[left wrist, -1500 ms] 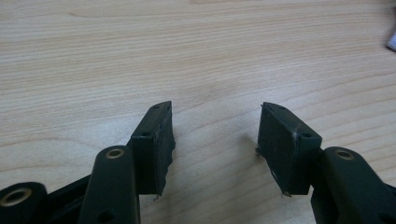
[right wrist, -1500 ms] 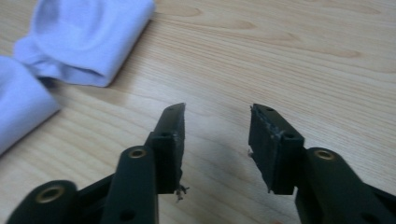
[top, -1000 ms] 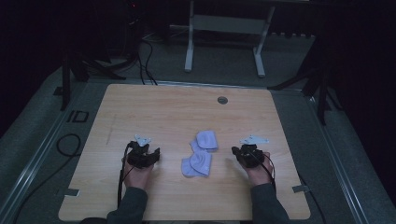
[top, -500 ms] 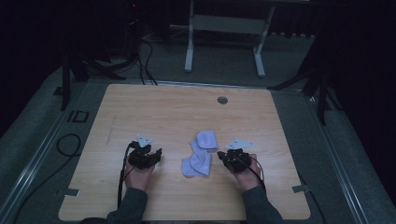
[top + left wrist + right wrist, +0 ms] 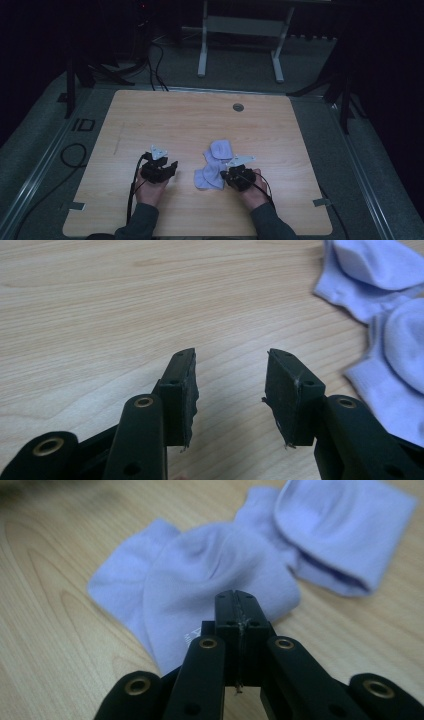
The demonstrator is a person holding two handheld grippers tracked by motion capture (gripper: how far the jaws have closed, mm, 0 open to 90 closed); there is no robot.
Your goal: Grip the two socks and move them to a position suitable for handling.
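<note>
Two pale lavender socks lie overlapping on the wooden table point(image 5: 150, 115): one nearer the person point(image 5: 206, 178), one farther back point(image 5: 220, 149). My right gripper point(image 5: 224, 175) sits at the near sock's right edge. In the right gripper view its jaws point(image 5: 237, 596) are pressed together, no cloth showing between them, above the near sock point(image 5: 215, 555); the far sock point(image 5: 345, 525) lies beyond. My left gripper point(image 5: 170, 166) rests left of the socks. Its jaws point(image 5: 231, 357) have just been closing and still stand apart over bare wood, with the socks point(image 5: 395, 335) off to their right.
A small round grommet point(image 5: 238, 107) sits in the table's far middle. Cables point(image 5: 75, 155) loop on the grey floor at the left. A metal stand point(image 5: 240, 30) is behind the table.
My right gripper has moved left across the table up to the socks' edge. The left hand has stayed in place.
</note>
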